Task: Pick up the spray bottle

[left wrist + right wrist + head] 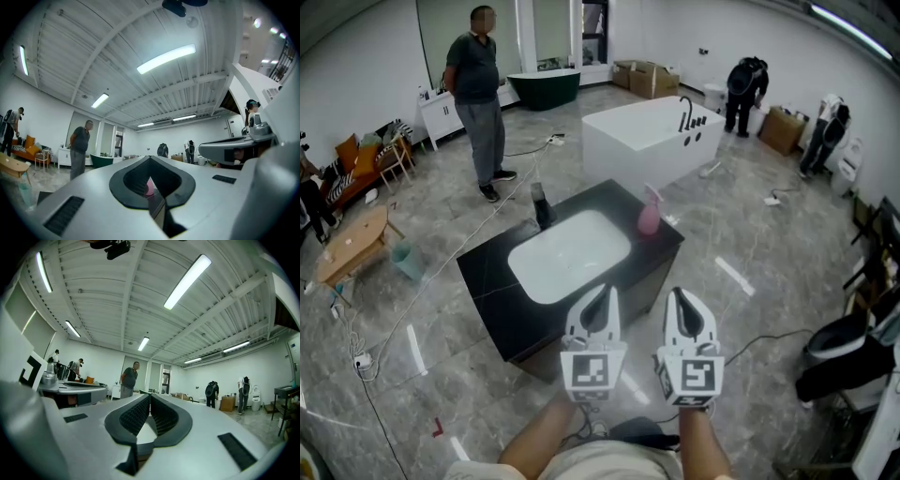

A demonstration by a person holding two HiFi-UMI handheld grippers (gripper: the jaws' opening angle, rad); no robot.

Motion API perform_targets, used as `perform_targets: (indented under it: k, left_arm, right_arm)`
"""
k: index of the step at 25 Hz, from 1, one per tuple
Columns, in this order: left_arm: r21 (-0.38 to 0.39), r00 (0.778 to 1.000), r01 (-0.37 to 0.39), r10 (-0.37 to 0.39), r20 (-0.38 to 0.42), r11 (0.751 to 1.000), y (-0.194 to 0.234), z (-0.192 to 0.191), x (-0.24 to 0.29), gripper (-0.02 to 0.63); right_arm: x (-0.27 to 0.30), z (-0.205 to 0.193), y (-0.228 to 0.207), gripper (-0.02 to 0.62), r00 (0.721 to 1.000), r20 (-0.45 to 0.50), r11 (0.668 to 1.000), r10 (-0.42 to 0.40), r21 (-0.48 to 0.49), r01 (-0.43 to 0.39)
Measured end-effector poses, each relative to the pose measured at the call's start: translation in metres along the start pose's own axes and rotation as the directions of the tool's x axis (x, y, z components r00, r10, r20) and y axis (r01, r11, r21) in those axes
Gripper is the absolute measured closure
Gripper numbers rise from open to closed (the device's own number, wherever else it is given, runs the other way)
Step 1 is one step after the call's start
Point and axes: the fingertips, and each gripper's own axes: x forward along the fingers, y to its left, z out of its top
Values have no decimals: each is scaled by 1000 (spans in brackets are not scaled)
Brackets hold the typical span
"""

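A pink spray bottle (649,211) stands upright on the far right corner of a black vanity (492,281) with a white sink (569,254). A dark faucet (541,204) rises at the basin's far left. Both grippers hover side by side in front of the vanity's near edge, pointing at it and well short of the bottle. My left gripper (607,290) has its tips together with nothing held. My right gripper (677,292) is shut and empty too. In the left gripper view a bit of the pink bottle (149,187) shows through the gap behind the closed tips (150,158).
A white bathtub (652,141) stands beyond the vanity. A person (478,94) stands at the back left, and other people (745,89) work at the back right. A wooden table (356,244) is at the left, cables (422,291) cross the floor, and dark furniture (853,352) stands at the right.
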Motion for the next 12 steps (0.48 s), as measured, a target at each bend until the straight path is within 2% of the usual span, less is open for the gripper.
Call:
perform_targets:
  k: [5,12]
  left_arm:
    - [-9,1000,7,-7,-9,1000,3,-11,22,604]
    - [12,1000,1,-1,-11,1000,1,-19,78,604]
  right_arm:
    - [23,-8,-7,589,1000,-1,1000,1,7,-1]
    - [74,-17,-39,589,1000,10,1000,17,12,-17]
